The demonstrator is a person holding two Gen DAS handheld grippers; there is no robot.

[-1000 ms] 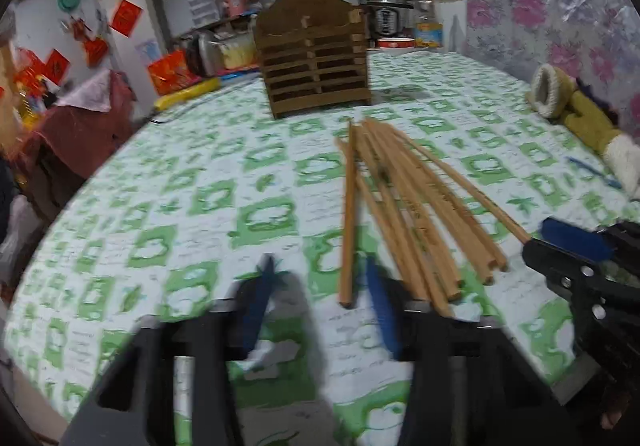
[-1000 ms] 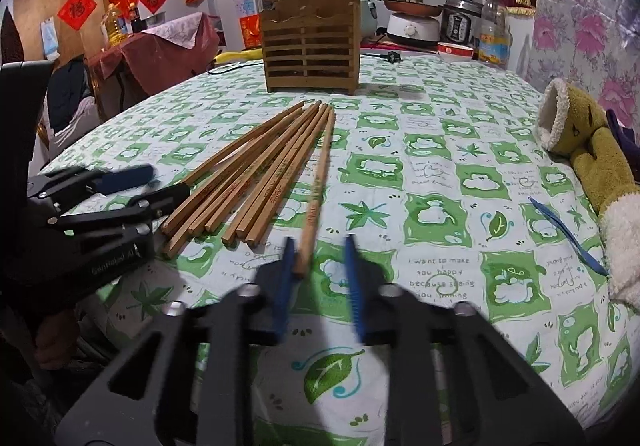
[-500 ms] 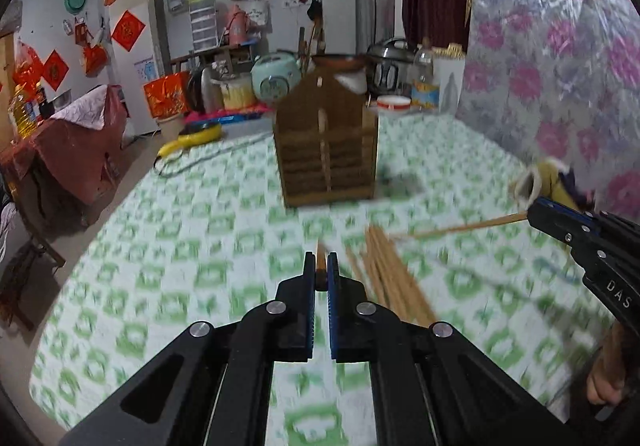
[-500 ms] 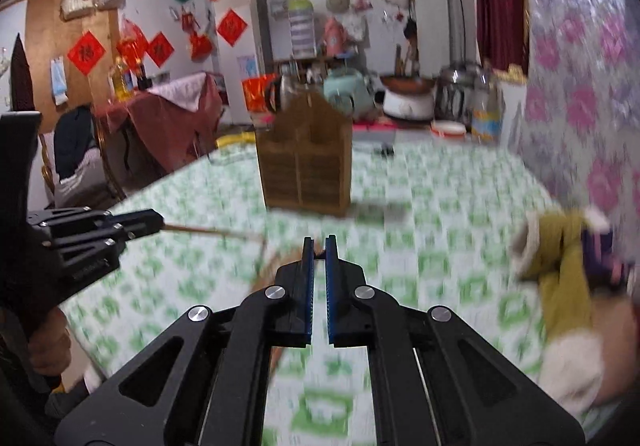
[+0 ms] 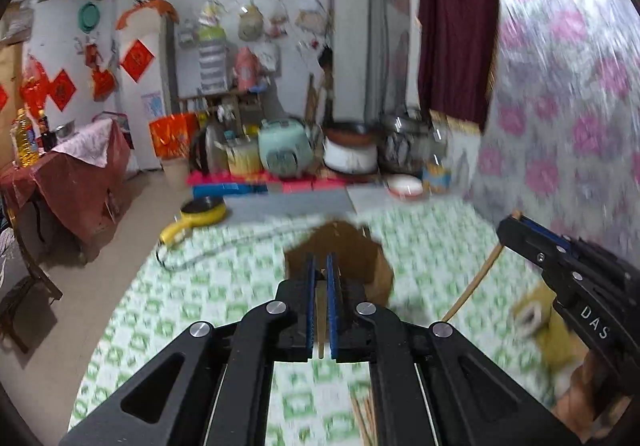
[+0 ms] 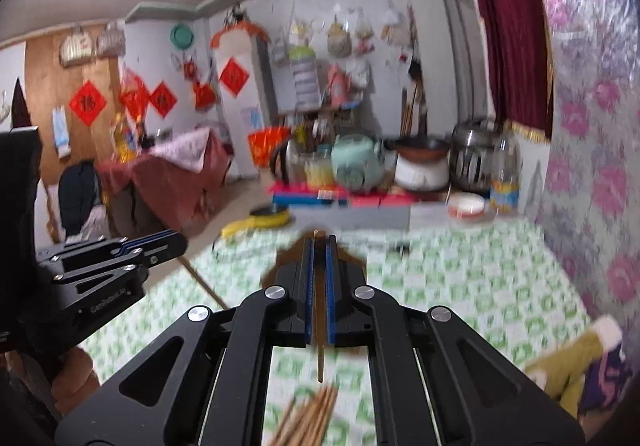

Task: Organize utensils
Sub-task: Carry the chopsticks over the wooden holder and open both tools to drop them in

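Above the green-patterned tabletop [image 6: 460, 286], we are holding both grippers aloft. Our left gripper [image 5: 319, 278] is clamping one chopstick [image 5: 320, 342] between its fingers, and our right gripper [image 6: 319, 266] is pinching another chopstick [image 6: 320, 358], near the wooden holder [image 5: 376, 266].

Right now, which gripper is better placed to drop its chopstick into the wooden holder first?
Marginal; I'd lean left. Both the left gripper and right gripper are shut on a chopstick and line up with the wooden holder just beyond their tips, but it looms larger in the left view, suggesting it's closer.
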